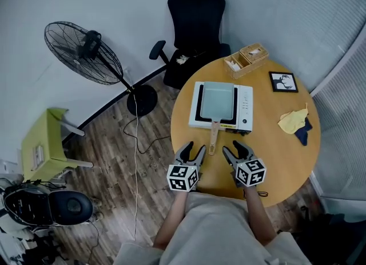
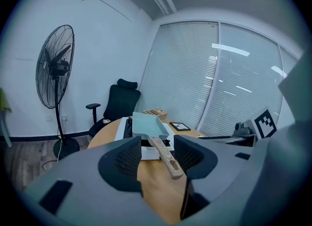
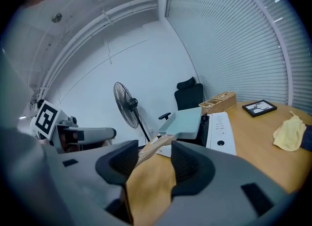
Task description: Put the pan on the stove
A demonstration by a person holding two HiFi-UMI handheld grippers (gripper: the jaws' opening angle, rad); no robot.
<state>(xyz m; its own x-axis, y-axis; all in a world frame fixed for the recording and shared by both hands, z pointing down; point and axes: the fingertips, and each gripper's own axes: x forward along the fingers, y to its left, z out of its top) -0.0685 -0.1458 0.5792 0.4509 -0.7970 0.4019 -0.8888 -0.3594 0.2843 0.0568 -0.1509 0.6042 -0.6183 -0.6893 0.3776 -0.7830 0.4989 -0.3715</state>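
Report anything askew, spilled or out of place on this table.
Nothing spilled or damaged. The pan sits squarely on the stove, handle overhanging the front. Only the yellow cloth lies crumpled near the table edge.

Round wooden table point(image 1: 274, 149): black office chair point(image 1: 197, 18) behind; pedestal fan point(image 1: 83, 52) and green stool point(image 1: 43, 141) left; window blinds point(image 2: 195, 73) right; plank floor point(image 1: 114, 149) beneath.

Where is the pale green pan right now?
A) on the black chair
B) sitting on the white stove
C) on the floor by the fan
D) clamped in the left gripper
B: the pan rests on the stove, and the left gripper and right gripper are both open, clear of its wooden handle.
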